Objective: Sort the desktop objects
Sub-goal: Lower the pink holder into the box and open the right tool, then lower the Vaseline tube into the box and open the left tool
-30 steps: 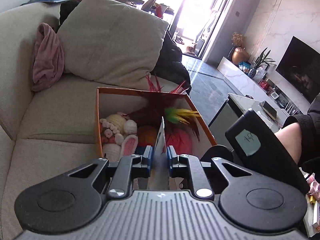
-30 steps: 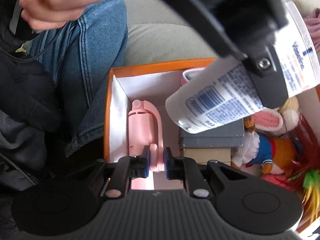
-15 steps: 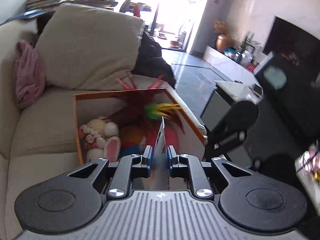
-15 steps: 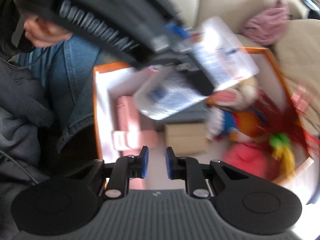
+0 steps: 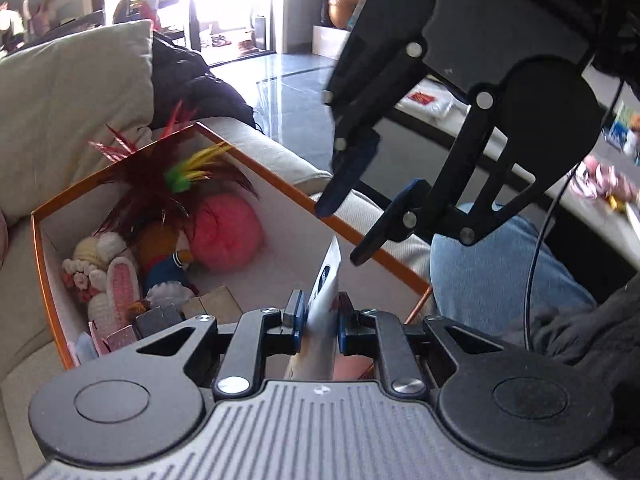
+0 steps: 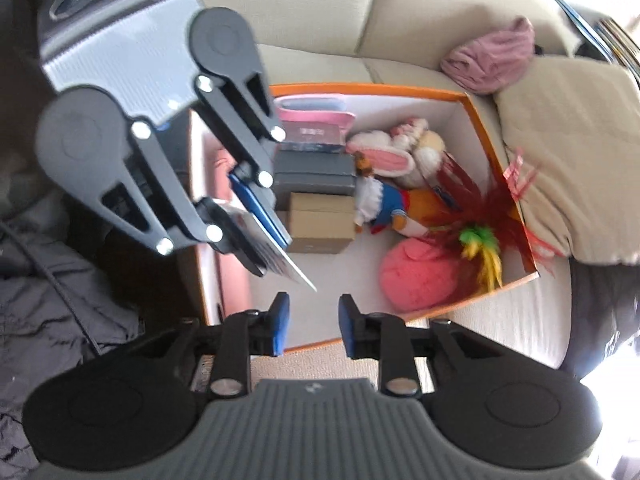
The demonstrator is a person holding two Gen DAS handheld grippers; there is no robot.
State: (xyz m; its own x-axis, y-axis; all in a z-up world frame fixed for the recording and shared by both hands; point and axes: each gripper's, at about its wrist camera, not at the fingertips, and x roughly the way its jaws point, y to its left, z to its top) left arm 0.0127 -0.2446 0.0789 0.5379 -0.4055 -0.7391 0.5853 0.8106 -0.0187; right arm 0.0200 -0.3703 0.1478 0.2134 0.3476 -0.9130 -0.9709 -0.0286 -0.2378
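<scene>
Released, the right gripper (image 6: 310, 318) spreads its jaws above the orange box (image 6: 496, 164); left gripper (image 5: 319, 320) pinches a flattened white tube (image 5: 325, 292)

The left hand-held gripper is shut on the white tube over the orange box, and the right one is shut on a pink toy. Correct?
Not quite. The right hand-held gripper is open and empty, as the right wrist view shows. The left hand-held gripper is indeed shut on the white tube over the orange box.

No text is legible; the white tube (image 5: 326, 292) shows only a blurred blue logo
</scene>
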